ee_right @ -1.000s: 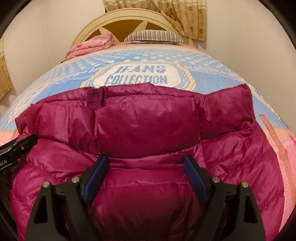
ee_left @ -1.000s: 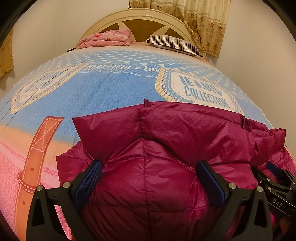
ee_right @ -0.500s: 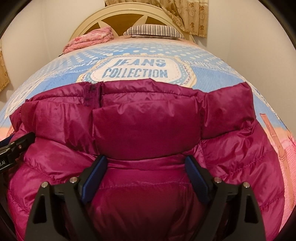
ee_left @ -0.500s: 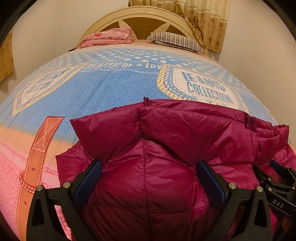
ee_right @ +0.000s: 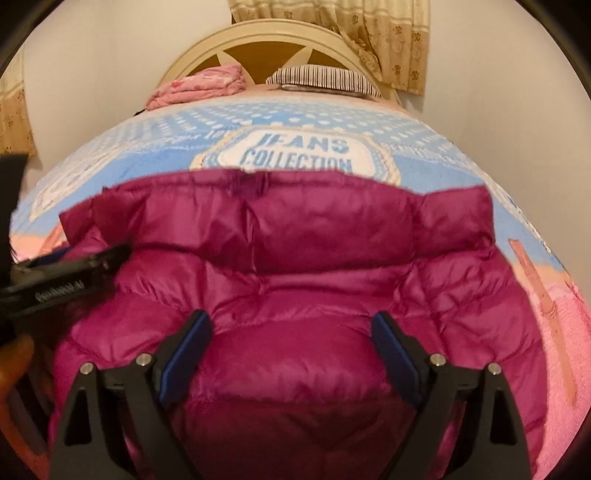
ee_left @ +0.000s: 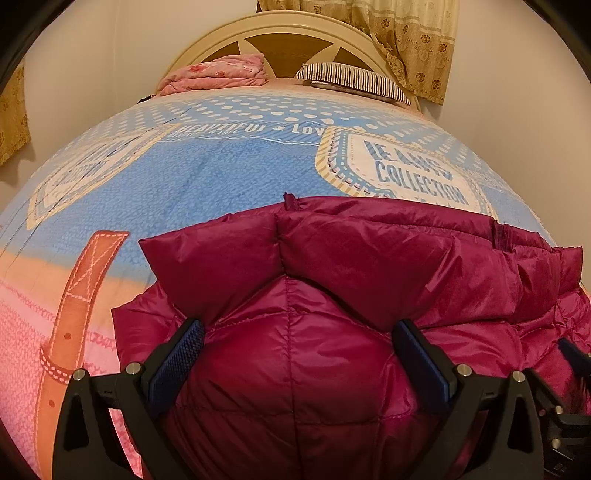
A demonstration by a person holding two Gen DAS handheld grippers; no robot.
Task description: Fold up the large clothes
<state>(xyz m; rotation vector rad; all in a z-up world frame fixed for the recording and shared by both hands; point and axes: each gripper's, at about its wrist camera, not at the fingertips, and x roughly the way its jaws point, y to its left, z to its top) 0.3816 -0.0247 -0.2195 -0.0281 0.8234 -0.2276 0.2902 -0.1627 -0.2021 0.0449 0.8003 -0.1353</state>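
Here the magenta down jacket (ee_left: 332, 350) lies on the bed (ee_left: 221, 177), bulked up directly under and ahead of both grippers. Its folded-over upper part forms a thick padded band just beyond the fingertips in both wrist views.

Left gripper (ee_left: 295, 354): jaws stand wide apart, blue pads (ee_left: 177, 362) visible on both fingers. The jacket's quilted fabric bulges up between them. Whether the pads press on the fabric cannot be told from this view; they look beside the bulge rather than pinching it. To the far right of this gripper a dark edge of the right gripper (ee_left: 570, 354) shows over the jacket.

Right gripper (ee_right: 291, 343): jaws are opening, already wide, with jacket fabric swelling between them; the pads do not appear to clamp it. The picture is slightly blurred. To its left, the left gripper (ee_right: 66, 273) lies across the jacket's edge, and part of a hand (ee_right: 14, 362) shows at the frame border.

Beyond the jacket, ahead of both grippers: blue printed bedspread with a "JEANS COLLECTION" patch (ee_right: 295, 157). At the far end, a pink folded blanket (ee_left: 218, 74) and a striped pillow (ee_left: 351, 79) sit against the cream headboard (ee_left: 280, 26). A patterned curtain (ee_left: 406, 40) hangs beyond, to the right.
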